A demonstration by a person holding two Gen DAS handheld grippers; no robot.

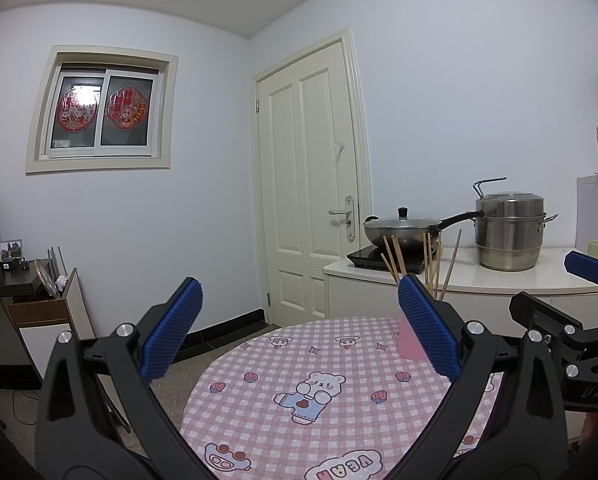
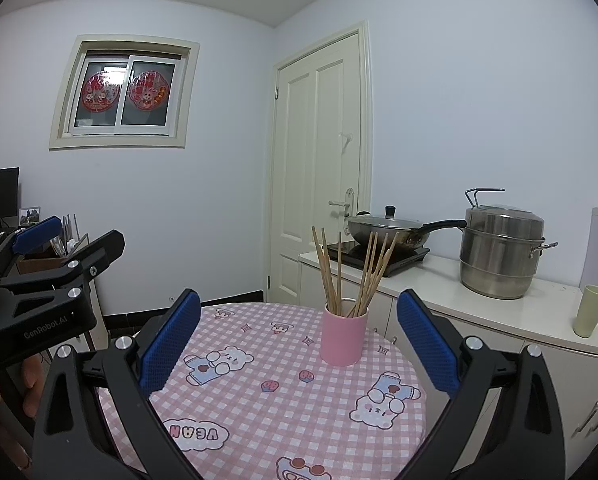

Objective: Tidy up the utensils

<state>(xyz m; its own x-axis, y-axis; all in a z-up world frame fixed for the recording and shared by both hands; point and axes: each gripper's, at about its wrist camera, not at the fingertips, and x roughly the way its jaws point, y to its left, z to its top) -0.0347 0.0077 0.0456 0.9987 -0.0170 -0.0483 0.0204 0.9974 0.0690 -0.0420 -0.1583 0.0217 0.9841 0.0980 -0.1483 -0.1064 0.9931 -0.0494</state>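
A pink cup stands upright on the round table with a pink checked cloth. Several wooden chopsticks stand in it, fanned out. In the left wrist view the cup is partly hidden behind my right finger pad, with the chopsticks rising above it. My left gripper is open and empty above the table. My right gripper is open and empty, a little short of the cup. The left gripper shows at the left in the right wrist view.
A white counter runs along the right, close to the table. On it are an induction hob with a lidded wok, a steel steamer pot and a pale green cup. A door is behind. A desk stands at left.
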